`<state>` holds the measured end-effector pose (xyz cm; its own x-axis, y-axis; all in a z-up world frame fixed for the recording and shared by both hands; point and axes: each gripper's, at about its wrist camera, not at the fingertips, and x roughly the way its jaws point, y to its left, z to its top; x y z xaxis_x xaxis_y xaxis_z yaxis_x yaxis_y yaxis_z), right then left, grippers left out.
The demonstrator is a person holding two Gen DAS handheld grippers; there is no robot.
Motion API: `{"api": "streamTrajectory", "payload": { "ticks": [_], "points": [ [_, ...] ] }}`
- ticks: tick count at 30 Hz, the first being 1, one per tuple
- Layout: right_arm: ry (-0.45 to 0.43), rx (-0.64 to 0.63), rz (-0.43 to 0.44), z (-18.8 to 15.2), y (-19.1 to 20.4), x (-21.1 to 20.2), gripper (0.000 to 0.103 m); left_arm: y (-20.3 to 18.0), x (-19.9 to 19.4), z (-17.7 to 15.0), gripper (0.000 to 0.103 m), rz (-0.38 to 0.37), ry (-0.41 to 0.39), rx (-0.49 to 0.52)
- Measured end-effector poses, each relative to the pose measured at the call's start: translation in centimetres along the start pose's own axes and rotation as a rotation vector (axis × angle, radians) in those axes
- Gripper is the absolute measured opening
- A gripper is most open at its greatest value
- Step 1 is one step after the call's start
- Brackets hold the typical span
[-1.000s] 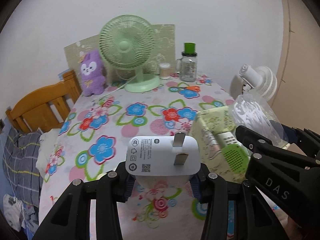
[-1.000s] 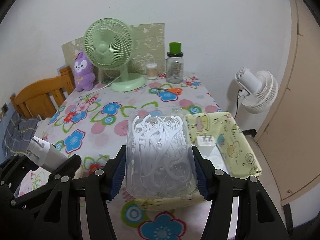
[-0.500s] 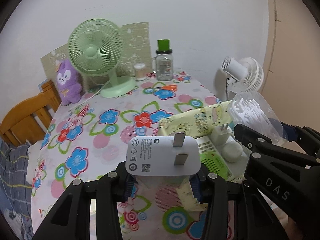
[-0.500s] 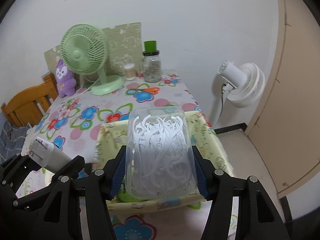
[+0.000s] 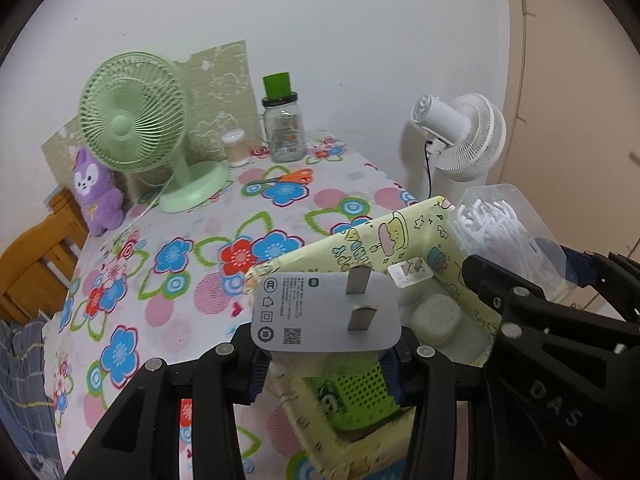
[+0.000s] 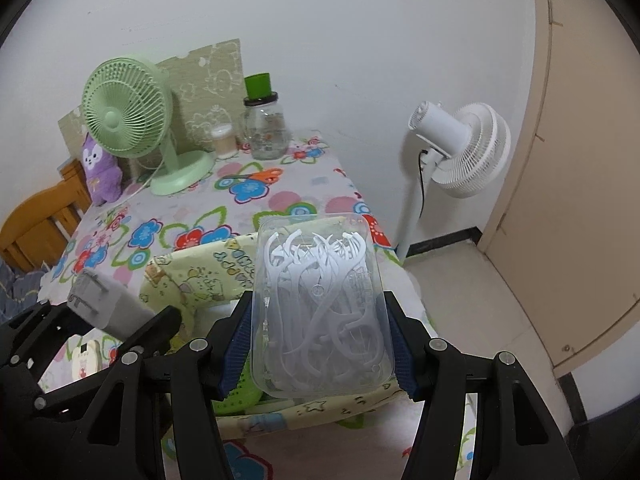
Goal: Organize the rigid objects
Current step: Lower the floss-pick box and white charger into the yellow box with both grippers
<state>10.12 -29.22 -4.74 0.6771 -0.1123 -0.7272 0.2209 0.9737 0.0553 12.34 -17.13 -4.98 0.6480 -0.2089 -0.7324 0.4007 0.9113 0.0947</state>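
The left gripper (image 5: 326, 364) is clamping a white rounded-square plastic wall charger (image 5: 325, 312) between its blue-padded jaws, and the right gripper (image 6: 322, 344) is clamping a clear rectangular plastic box of white floss picks (image 6: 320, 312) in the same manner; both tools are closed firmly on their loads. Both items are hanging in the air over the near end of a pale yellow cartoon-printed fabric storage bin (image 5: 360, 248), which is sitting at the near right corner of the flower-patterned tablecloth (image 5: 180, 264). By my judgement the task is partly complete: the bin is already containing a small white plug adapter (image 5: 412, 274), a white rounded case (image 5: 436, 318) and a green perforated plastic item (image 5: 360, 396), while the two gripped items are not yet set down. A pair of orange-handled scissors (image 5: 286, 178) is lying on the cloth well apart from the bin and may also be awaiting sorting; that cannot be confirmed. The charger is pointing its two metal prongs forward and slightly upward along the fingers, away from the camera, its printed face square to the lens. The floss box is lying with its long axis running away from the right camera, parallel to the fingers, its broad face tilted up toward the lens.
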Motion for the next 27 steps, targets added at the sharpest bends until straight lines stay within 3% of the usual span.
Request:
{"api": "streamTrajectory", "payload": {
  "ticks": [16,27],
  "points": [
    [0.070,0.027,-0.005,0.9,-0.9,3.4,0.063,-0.4,4.4,1.3,0.047,0.032,0.049,0.009],
    [0.063,0.011,-0.043,1.3,-0.4,4.1,0.064,0.1,6.2,1.6,0.048,0.034,0.111,-0.023]
  ]
}}
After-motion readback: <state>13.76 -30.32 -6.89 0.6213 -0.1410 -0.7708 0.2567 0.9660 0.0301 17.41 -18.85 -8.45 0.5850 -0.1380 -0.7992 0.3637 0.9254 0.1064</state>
